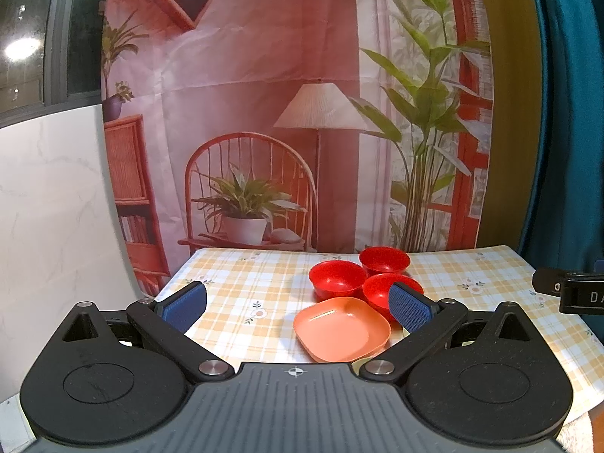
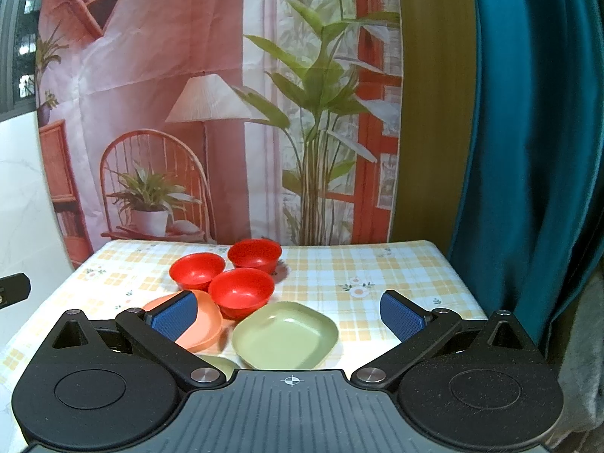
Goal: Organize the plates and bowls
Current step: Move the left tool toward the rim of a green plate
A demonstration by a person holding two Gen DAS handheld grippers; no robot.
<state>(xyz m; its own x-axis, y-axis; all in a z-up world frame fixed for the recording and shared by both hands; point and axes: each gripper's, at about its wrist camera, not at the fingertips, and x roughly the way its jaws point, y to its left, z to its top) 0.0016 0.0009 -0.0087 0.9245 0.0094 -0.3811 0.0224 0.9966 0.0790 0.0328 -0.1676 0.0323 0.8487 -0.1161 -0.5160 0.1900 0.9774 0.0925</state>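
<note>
- Presently, both wrist views show a tabletop (image 2: 377, 264) under a yellow-checked cloth, set before a printed backdrop (image 2: 188, 75) of a rattan chair, lamp and potted plants.
- Left claw (image 1: 298, 302): blue pads spread wide apart, empty, hovering at the near edge; the orange square plate (image 1: 341, 328) lies just right of centre between its tips.
- Right claw (image 2: 288, 315): likewise spread and empty; the green square plate (image 2: 285, 336) sits centre-low, directly between its pads.
- Three red bowls (image 2: 241, 290) cluster at centre frame, rims touching or nearly so; the nearest seems to overlap the edge of the orange plate and stands just beside the green one.
- A second green piece (image 2: 219, 364) peeks out at lower centre of the right view, mostly hidden by the claw body; its shape cannot be told.
- Handling, as judged: smooth, thin-walled, matte-gloss pieces suggest light, stiff plastic, unlikely to break but prone to slide on the cloth and slip between pads.
- Suggested hold: pinch a plate across its raised rim at a free side, one pad inside and one beneath; take a bowl by its wall at the rim, on the side facing away from its neighbours.
- Risk: the crowded bowls may be nudged when one is lifted.
</note>
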